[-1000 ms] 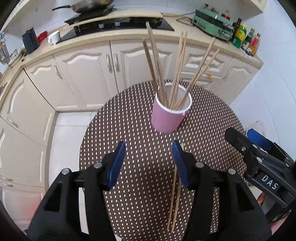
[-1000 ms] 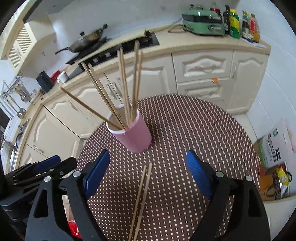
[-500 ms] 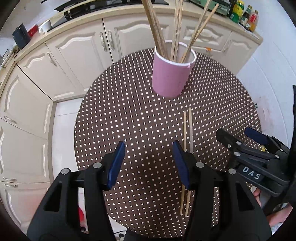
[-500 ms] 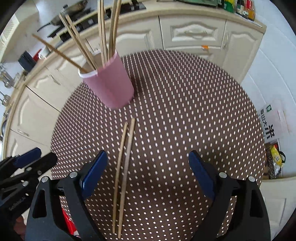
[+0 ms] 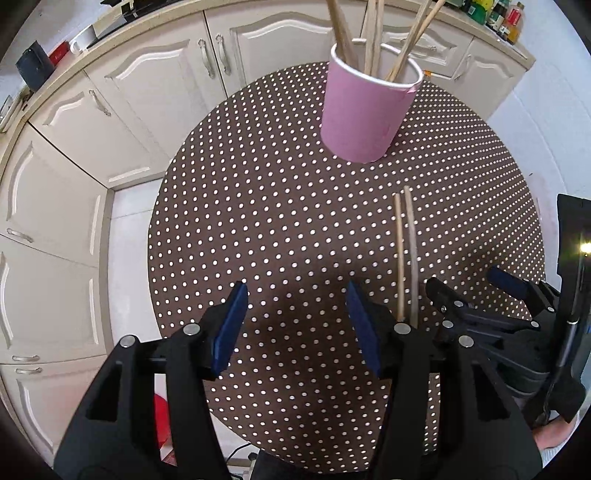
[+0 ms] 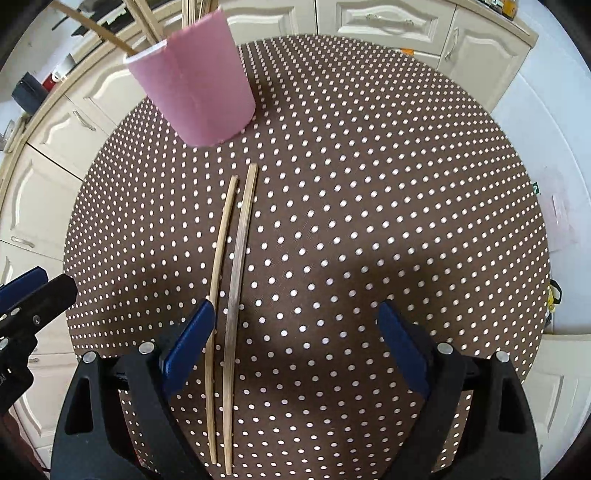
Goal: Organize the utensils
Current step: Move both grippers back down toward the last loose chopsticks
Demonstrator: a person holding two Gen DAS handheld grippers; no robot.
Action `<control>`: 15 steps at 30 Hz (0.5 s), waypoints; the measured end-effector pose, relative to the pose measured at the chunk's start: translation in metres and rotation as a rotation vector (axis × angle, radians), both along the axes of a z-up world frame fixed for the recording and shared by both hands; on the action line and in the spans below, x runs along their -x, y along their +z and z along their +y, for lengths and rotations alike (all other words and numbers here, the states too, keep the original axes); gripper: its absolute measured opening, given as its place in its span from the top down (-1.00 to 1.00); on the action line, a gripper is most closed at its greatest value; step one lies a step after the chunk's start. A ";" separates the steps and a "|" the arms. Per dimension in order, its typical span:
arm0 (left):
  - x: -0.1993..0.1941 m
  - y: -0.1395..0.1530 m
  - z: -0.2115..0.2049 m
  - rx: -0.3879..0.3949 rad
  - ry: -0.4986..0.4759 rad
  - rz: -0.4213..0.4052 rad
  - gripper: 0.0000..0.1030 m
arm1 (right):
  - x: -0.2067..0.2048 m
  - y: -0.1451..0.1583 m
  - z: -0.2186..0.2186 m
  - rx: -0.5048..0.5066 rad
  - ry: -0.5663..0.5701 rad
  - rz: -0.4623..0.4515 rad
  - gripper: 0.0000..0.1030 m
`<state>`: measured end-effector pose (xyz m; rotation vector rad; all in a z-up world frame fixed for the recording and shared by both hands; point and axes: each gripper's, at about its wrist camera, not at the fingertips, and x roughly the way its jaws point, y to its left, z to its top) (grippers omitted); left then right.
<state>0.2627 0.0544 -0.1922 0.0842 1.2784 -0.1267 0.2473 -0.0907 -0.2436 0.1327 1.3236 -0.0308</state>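
Observation:
A pink cup (image 5: 364, 118) (image 6: 199, 92) holding several wooden chopsticks (image 5: 373, 33) stands at the far side of the round brown dotted table (image 5: 258, 221) (image 6: 406, 184). Two loose chopsticks (image 5: 404, 251) (image 6: 232, 266) lie side by side on the cloth, pointing at the cup. My right gripper (image 6: 295, 308) hangs open above their near half: one stick lies just inside its left finger, the other runs under that finger. My left gripper (image 5: 295, 295) hovers left of the pair over bare cloth; its jaws are opening with nothing between them. Each gripper shows in the other's view (image 5: 463, 278) (image 6: 37, 284).
Cream cabinets (image 5: 155, 85) wrap around the far and left sides of the table. Bottles (image 5: 506, 18) stand on the counter at top right. A dark upright device (image 5: 576, 277) stands at the right edge. Something red (image 5: 162, 417) lies on the floor under the table's near edge.
Both grippers have sunk toward the table and tipped further down; the cup has slid to the top of both views. The loose chopsticks now lie at the right gripper's left finger.

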 end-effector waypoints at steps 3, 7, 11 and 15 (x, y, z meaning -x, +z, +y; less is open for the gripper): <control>-0.004 -0.007 0.004 0.001 -0.002 0.027 -0.07 | -0.001 -0.009 0.008 0.028 0.001 0.027 -0.67; -0.009 -0.016 0.007 0.006 -0.010 0.054 -0.08 | -0.003 -0.022 0.013 0.051 -0.015 0.081 -0.67; -0.013 -0.023 0.008 0.003 -0.026 0.071 -0.09 | -0.005 -0.028 0.025 0.103 0.010 0.087 -0.54; -0.017 -0.031 0.008 0.008 -0.031 0.095 -0.10 | -0.005 -0.026 0.033 0.090 0.031 0.086 -0.19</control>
